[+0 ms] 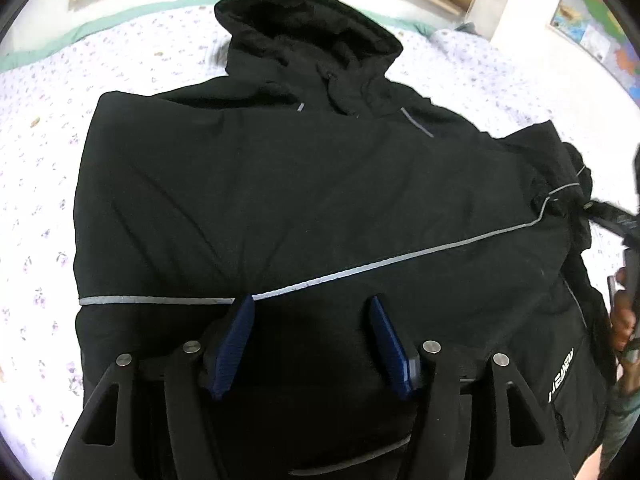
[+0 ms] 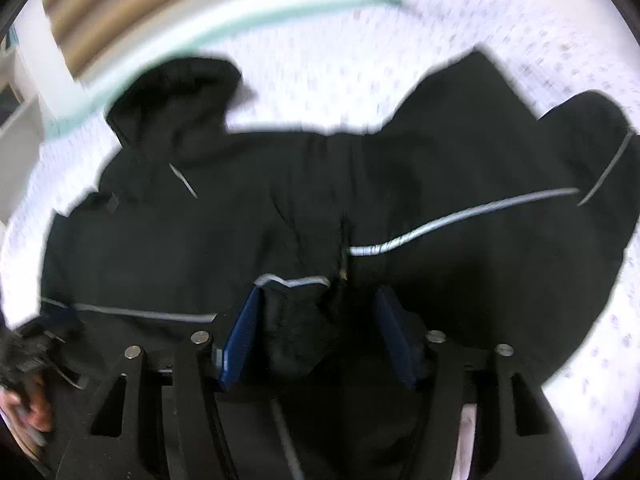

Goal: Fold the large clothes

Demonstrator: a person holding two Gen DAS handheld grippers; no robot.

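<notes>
Black jacket (image 2: 460,160), blurred, lower hem cut off

One piece of lettering shows — white capitals on the black jacket (image 1: 280,200), low on its right side in the left wrist view, at the logo (image 1: 562,374). It runs sideways and is smeared by the lens, so the letters cannot be made out for certain. The poster (image 1: 592,20) on the wall is too small to read — and the right wrist view is blurred, with no text legible.
</notes>
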